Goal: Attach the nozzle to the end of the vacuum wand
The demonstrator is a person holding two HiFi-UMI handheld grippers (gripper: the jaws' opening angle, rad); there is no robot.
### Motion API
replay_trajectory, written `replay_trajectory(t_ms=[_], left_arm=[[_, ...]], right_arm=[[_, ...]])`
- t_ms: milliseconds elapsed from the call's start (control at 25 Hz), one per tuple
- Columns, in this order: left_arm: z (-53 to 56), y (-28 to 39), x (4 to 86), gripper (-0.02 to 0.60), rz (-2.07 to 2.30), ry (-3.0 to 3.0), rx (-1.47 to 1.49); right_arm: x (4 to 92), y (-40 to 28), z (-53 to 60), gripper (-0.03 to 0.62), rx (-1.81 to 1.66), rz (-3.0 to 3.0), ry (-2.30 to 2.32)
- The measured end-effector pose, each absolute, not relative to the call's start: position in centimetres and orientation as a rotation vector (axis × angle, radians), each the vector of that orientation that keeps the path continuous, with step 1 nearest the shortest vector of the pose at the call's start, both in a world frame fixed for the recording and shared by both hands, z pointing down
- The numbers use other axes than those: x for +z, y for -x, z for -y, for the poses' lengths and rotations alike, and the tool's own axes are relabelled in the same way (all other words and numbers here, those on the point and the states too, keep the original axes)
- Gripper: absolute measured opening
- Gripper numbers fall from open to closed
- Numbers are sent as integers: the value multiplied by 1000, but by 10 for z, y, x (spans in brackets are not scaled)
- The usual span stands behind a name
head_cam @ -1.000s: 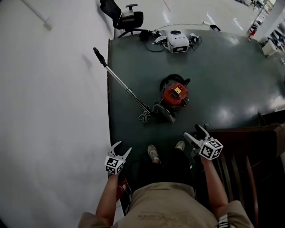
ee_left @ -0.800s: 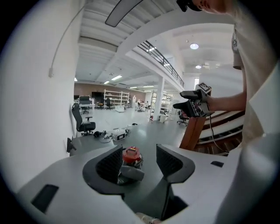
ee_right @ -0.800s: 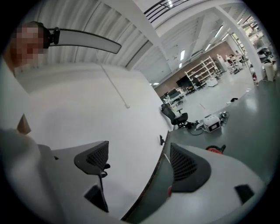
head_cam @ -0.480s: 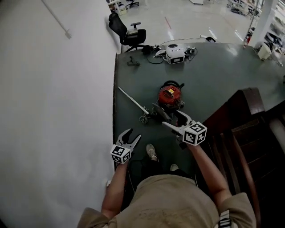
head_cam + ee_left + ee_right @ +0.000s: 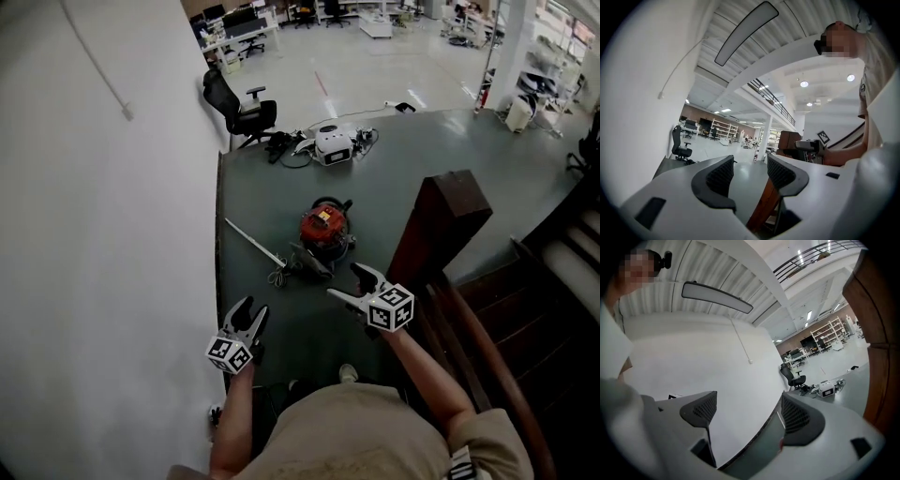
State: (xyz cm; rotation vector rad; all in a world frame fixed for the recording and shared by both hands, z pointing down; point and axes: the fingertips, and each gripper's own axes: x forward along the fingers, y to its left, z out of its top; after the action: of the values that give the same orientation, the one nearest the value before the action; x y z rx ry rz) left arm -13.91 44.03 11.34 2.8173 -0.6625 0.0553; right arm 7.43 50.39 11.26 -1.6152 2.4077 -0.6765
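A red canister vacuum (image 5: pixel 321 229) sits on the dark green floor in the head view. Its thin metal wand (image 5: pixel 251 241) lies to the left, with a coiled end (image 5: pixel 278 276) near the vacuum. A dark grey nozzle (image 5: pixel 308 264) lies beside the vacuum's front. My left gripper (image 5: pixel 249 312) hovers open well short of the wand, with nothing between its jaws (image 5: pixel 750 171). My right gripper (image 5: pixel 345 283) is open and empty too, held in the air just short of the nozzle (image 5: pixel 749 411). Neither gripper view shows the wand or nozzle.
A white wall (image 5: pixel 94 234) borders the floor on the left. A wooden stair post (image 5: pixel 439 225) and handrail (image 5: pixel 487 366) stand at my right. Farther back are a black office chair (image 5: pixel 240 109) and a white device with cables (image 5: pixel 330 143).
The head view has swung up and forward, so the vacuum looks smaller and farther. Both grippers have shifted forward and left toward the vacuum. Both stay open.
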Motion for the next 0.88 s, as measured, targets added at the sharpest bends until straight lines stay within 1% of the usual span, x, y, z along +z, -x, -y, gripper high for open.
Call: replay_trajectory(t_ms=[200, 240, 280, 320, 680, 880], left_arm=[[-450, 139, 128, 233, 648, -2816, 14], [-450, 140, 131, 232, 643, -2807, 7], [-451, 142, 132, 229, 640, -2799, 3], [-452, 144, 133, 229, 636, -2797, 4], [-455, 162, 152, 227, 615, -2749, 50], [-456, 161, 159, 227, 605, -2746, 73]], right_arm=[[141, -87, -529, 435, -652, -2438, 1723], [145, -89, -531, 395, -635, -2442, 1770], [148, -91, -533, 245, -618, -2442, 1815], [150, -91, -534, 213, -607, -2441, 1846], [150, -65, -531, 206, -577, -2442, 1881], [157, -66, -535, 199, -602, -2427, 1898]])
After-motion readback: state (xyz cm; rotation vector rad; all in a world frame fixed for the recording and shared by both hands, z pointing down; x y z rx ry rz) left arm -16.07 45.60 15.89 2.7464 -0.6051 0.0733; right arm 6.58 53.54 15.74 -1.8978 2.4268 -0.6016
